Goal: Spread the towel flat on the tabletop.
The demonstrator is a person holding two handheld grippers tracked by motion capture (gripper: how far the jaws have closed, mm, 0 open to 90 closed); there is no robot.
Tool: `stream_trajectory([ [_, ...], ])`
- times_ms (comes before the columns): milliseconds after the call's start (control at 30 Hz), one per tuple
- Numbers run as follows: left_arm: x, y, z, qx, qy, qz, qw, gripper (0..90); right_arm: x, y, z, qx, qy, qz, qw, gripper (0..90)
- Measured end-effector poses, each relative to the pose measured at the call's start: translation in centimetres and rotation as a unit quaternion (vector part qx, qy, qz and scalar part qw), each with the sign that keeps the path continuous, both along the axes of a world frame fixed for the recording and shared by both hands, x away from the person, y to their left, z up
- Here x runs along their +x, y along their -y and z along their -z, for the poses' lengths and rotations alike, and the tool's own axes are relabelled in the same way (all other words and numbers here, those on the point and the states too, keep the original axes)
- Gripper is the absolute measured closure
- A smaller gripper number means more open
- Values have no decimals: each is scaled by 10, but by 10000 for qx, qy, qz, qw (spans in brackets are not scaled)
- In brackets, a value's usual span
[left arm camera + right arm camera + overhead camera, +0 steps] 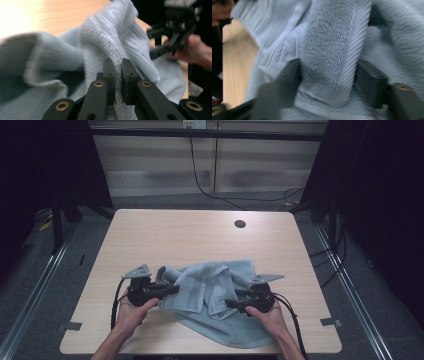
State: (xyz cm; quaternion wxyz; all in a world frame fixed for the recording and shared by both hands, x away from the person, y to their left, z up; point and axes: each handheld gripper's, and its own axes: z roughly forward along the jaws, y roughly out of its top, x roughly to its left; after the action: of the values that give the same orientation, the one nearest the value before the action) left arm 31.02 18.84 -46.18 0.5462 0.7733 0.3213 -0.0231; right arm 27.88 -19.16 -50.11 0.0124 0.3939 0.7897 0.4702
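Observation:
A pale blue towel lies crumpled at the near middle of the wooden table. My left gripper holds its left side; in the left gripper view a ridge of the towel is pinched between the nearly closed jaws of that gripper. My right gripper reaches into the towel's right side. In the right gripper view its jaws stand wide apart around a thick fold of the towel, the gripper open. The right gripper and its hand also appear far right in the left gripper view.
A round cable hole sits near the table's far edge. Black cables run over the floor behind. Dark curtains flank both sides, and metal rails run along the floor beside the table.

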Motion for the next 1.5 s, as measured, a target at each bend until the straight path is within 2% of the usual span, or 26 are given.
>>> stream_trajectory([
  [100, 4, -14, -3, -100, 0, -208, 9997, 835, -1, -2, 4, -53, -26, -68, 10000, 459],
  [167, 8, -23, -1, -34, -10, -326, 9995, 834, -3, -4, 5, -72, -17, -74, 9999, 473],
  [200, 13, -30, 5, -8, -126, -475, 9988, 831, -5, -5, 4, -88, 46, -133, 9999, 540],
  [267, 16, -32, 9, 46, -167, -547, 9984, 827, -6, -5, 4, -66, 48, -169, 9998, 556],
  [333, 19, -35, 16, 47, -290, -521, 9982, 822, -6, -4, 2, 63, 20, -197, 9998, 565],
  [367, 19, -35, 18, 99, -297, -533, 9981, 815, -8, -1, -1, 215, 65, -264, 9994, 602],
  [433, 20, -36, 21, 125, -324, -515, 9981, 815, -9, 1, -3, 314, 62, -277, 9991, 616],
  [467, 20, -36, 21, 166, -318, -546, 9979, 808, -10, 2, -6, 322, 129, -290, 9990, 670],
  [533, 20, -37, 21, 192, -270, -578, 9978, 730, -13, 8, -15, 350, 279, -167, 9989, 782],
  [567, 18, -37, 17, 121, -206, -637, 9977, 714, -12, 10, -17, 369, 332, -88, 9987, 809],
  [633, 16, -38, 13, 114, -135, -600, 9980, 659, -11, 13, -19, 392, 363, 15, 9986, 810],
  [700, 10, -37, 4, 132, 125, -647, 9977, 642, -6, 21, -25, 368, 457, 242, 9980, 822],
  [767, 4, -36, -4, 25, 287, -497, 9984, 640, 0, 29, -30, 362, 531, 405, 9971, 824],
  [833, 0, -32, -8, 46, 396, -351, 9986, 646, 11, 32, -36, 135, 621, 518, 9966, 826],
  [867, -3, -26, -9, 81, 365, -37, 9993, 645, 15, 33, -37, 53, 624, 527, 9966, 827],
  [900, -3, -26, -9, 81, 365, -37, 9993, 645, 15, 33, -37, 53, 624, 527, 9966, 827],
  [967, -5, -18, -4, 298, 360, 94, 9989, 634, 24, 33, -35, 57, 583, 629, 9963, 823],
  [1033, -6, -10, 1, 423, 219, 268, 9985, 608, 27, 33, -32, 92, 565, 641, 9963, 820],
  [1067, -7, -6, 3, 454, 187, 335, 9982, 586, 29, 30, -26, -36, 505, 647, 9966, 810],
  [1100, -12, 0, -1, 549, 318, 407, 9972, 575, 28, 29, -23, -71, 479, 638, 9968, 809],
  [1133, -12, 0, -1, 549, 318, 407, 9972, 572, 28, 29, -20, -65, 459, 632, 9969, 806],
  [1167, -17, 3, -7, 446, 432, 503, 9968, 579, 27, 29, -18, -42, 445, 641, 9969, 799],
  [1200, -19, 5, -8, 460, 495, 492, 9965, 580, 27, 29, -16, -35, 431, 629, 9971, 801],
  [1333, -24, 5, -16, 458, 495, 495, 9965, 548, 25, 31, -15, -10, 450, 631, 9970, 789],
  [1400, -29, 8, -27, 272, 637, 618, 9957, 552, 23, 34, -17, 102, 467, 654, 9967, 769],
  [1500, -29, 12, -23, 290, 569, 742, 9952, 589, 23, 35, -19, 158, 497, 639, 9966, 744],
])
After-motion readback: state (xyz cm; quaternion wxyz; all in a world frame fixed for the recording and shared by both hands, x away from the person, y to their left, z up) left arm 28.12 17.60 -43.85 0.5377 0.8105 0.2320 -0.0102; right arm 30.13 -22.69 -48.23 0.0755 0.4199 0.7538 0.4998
